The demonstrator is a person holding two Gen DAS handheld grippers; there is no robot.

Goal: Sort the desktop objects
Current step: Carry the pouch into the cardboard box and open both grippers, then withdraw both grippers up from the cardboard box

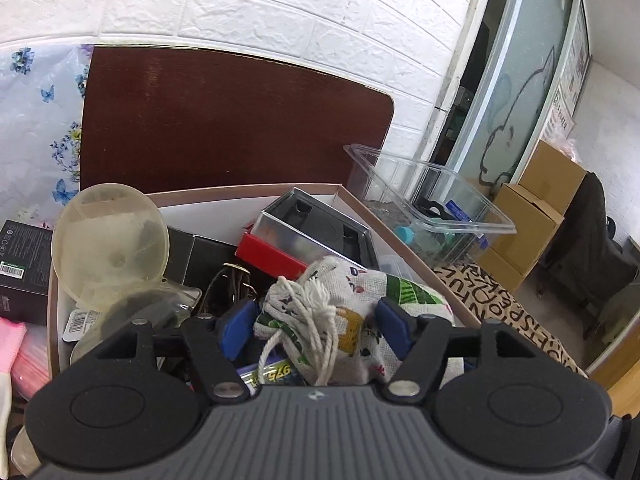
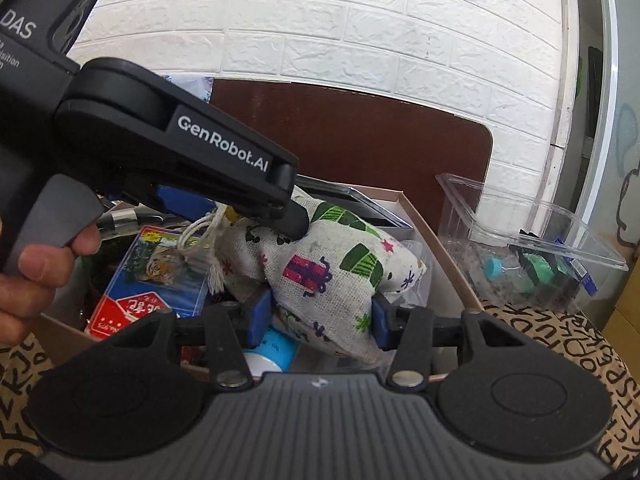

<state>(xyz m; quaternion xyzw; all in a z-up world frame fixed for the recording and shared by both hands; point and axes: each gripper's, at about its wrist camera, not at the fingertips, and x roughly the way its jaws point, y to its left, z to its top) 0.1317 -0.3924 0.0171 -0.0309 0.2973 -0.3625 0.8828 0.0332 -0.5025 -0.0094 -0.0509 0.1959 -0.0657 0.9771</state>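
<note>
A cloth drawstring pouch (image 1: 352, 292) printed with green trees and gifts lies on top of the clutter in a shallow cardboard box (image 1: 240, 194). My left gripper (image 1: 316, 328) straddles its tied neck and white strings. The right blue pad touches the cloth, while a small gap shows at the left pad. In the right wrist view, the pouch (image 2: 320, 264) has its body between the blue pads of my right gripper (image 2: 320, 318), which press on it from both sides. One of the left gripper's fingers (image 2: 224, 160) reaches across over the pouch top, held by a hand (image 2: 32, 268).
The box also holds a round yellowish lid (image 1: 110, 244), a silver and black case (image 1: 316, 228), a red box (image 1: 272, 258), a card packet (image 2: 160, 272) and a blue-capped bottle (image 2: 272, 350). A clear plastic tub (image 1: 432, 200) with small items stands right of it on a letter-print cloth (image 1: 500, 292).
</note>
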